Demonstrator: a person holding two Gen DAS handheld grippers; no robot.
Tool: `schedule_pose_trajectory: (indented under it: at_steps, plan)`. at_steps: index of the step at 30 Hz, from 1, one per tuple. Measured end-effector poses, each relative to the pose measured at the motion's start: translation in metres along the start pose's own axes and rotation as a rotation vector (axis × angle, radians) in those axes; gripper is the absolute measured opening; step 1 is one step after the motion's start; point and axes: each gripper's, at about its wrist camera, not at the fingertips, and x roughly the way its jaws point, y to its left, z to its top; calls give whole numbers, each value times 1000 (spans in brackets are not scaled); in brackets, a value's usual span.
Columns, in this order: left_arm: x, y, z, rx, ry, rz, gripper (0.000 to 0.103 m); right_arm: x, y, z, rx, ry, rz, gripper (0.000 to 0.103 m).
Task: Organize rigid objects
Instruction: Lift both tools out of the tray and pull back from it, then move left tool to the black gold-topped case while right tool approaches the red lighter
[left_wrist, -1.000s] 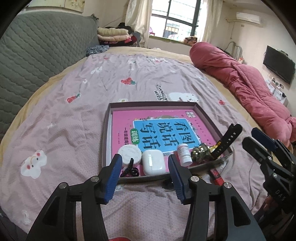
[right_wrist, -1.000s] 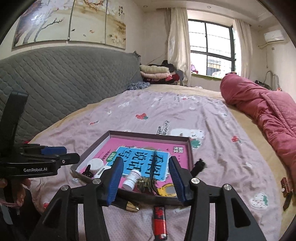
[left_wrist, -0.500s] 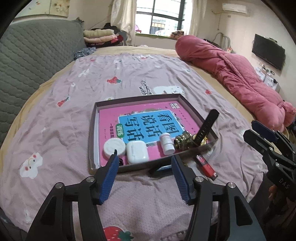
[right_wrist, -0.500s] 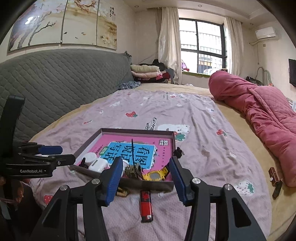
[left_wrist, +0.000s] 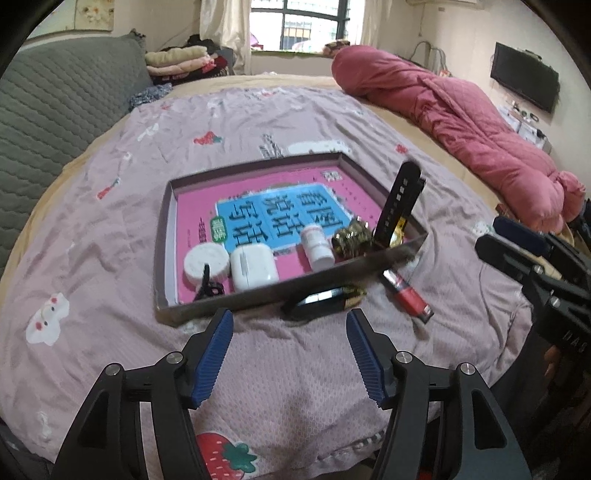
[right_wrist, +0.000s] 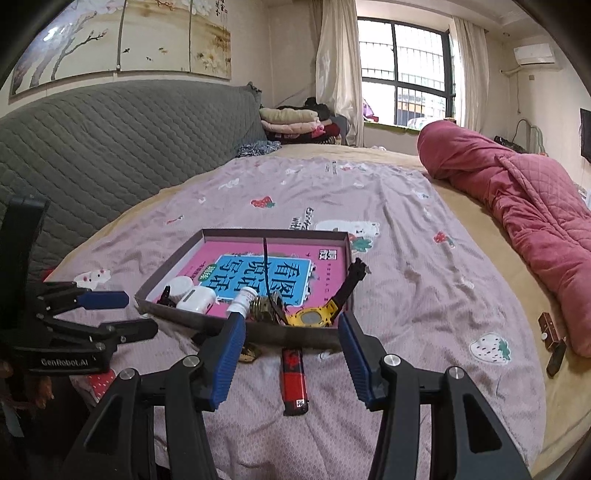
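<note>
Fingers (left_wrist: 212, 356) wide apart, nothing held

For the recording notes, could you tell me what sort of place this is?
A home bedroom, most likely: a bed with a strawberry-print sheet, a rolled pink quilt, and folded bedding stacked by the curtained window.

Daylit bedroom: barred window (right_wrist: 406, 74), grey quilted headboard (right_wrist: 122, 147), pink bedsheet (left_wrist: 295, 369), wall-mounted television (left_wrist: 524, 81).

left tongs (left_wrist: 290, 352) opened wider, backed from tray (left_wrist: 258, 295)
</note>
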Motion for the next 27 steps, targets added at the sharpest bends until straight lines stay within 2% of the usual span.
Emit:
schedule_pose_trajectory:
  at_steps: [14, 27]
  plan:
    - [37, -2, -12, 10, 84, -32, 65, 23, 2, -14, -27, 92, 13, 52]
    - [75, 5, -3, 33, 123, -55, 65, 38, 2, -22, -45, 137, 24, 52]
